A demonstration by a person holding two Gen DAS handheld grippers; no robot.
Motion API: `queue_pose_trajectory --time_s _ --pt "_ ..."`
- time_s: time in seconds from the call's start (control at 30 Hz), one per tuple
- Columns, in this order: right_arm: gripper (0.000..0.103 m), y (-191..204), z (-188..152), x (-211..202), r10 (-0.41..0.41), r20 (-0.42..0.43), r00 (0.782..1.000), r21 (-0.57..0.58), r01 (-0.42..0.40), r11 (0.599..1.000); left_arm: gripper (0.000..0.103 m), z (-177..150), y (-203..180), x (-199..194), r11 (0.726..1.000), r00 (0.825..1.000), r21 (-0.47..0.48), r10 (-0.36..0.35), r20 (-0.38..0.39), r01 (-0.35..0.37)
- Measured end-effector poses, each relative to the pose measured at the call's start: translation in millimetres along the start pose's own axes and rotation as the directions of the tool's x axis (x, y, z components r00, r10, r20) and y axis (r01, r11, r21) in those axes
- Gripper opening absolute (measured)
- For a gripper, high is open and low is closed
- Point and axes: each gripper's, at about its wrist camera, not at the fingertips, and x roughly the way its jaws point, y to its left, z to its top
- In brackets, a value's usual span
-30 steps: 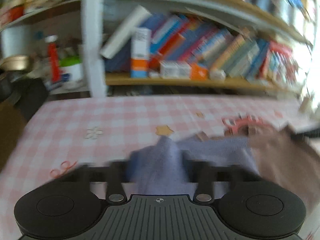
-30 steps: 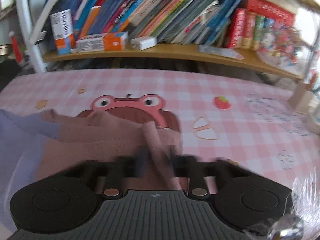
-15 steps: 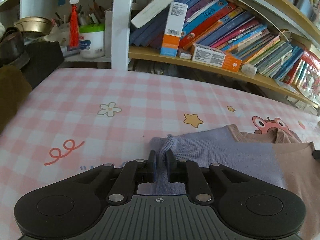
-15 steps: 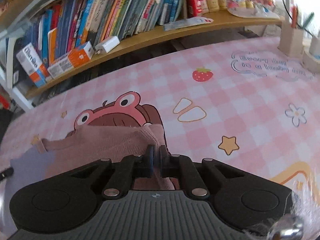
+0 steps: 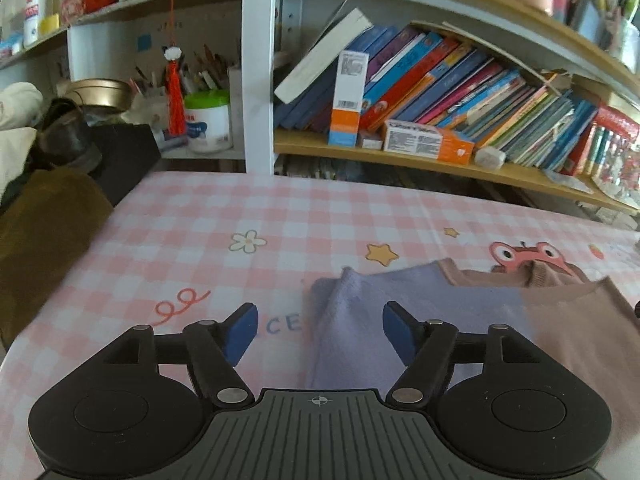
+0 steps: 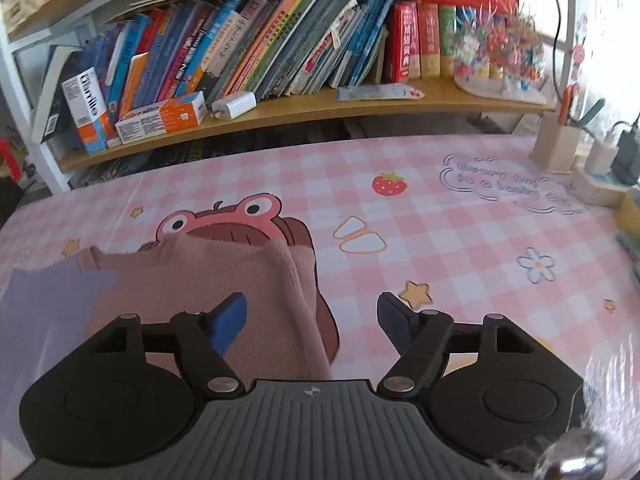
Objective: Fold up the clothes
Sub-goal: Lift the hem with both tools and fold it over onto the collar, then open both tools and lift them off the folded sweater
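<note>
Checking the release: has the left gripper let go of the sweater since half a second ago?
Yes. The left gripper has just opened; the sweater lies loose between its pads on the tablecloth.

One sweater (image 5: 472,320) lies on the counter (image 5: 200,240), in two colours, lilac and dusty pink. Two grippers face it, the left gripper (image 5: 318,334) and the right gripper (image 6: 312,320), each with two blue-padded jaws. Beyond the sweater, on the wooden shelf (image 6: 304,110), stand two orange-and-white boxes (image 6: 162,118), one upright and one lying flat, and one white charger (image 6: 234,106) just beside the flat one. The books are too many and too crowded to count. Left of that shelf stands one green-lidded tub (image 5: 208,120).
</note>
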Motion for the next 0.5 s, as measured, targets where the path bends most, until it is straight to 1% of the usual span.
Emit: queue_pose_trajectory --time_s 0.03,0.07,0.1,0.17,0.33,0.5 --pt "0.075 0.9 -4.0 -5.0 -0.007 0.006 1.0 -0.009 0.007 1.0 0.077 -3.0 -2.1 -6.7 1.0 1.0 -0.003 0.003 0.002 -0.003" --pt "0.079 1.4 -8.1 -10.0 -0.015 0.012 1.0 -0.016 0.016 1.0 0.078 -6.8 -4.1 -13.8 1.0 1.0 -0.006 0.006 0.006 -0.006" --pt "0.079 1.8 -13.0 -16.2 -0.023 0.021 1.0 -0.023 0.023 0.999 0.079 -10.5 -6.2 -20.8 1.0 1.0 -0.009 0.008 0.01 -0.008" --pt "0.084 2.4 -22.3 -28.0 -0.034 0.036 0.999 -0.036 0.035 0.999 0.08 -18.9 -11.1 -32.1 1.0 1.0 -0.016 0.009 0.008 -0.009" --pt "0.086 4.0 -49.6 -58.2 -0.051 0.054 0.997 -0.05 0.053 0.997 0.081 -43.6 -25.1 -54.5 0.999 1.0 -0.039 -0.002 -0.023 0.001" --pt "0.087 3.7 -76.9 -83.3 -0.031 0.043 0.999 -0.075 0.034 0.997 0.081 -65.1 -40.8 -73.2 0.999 0.999 -0.039 -0.015 -0.049 0.013"
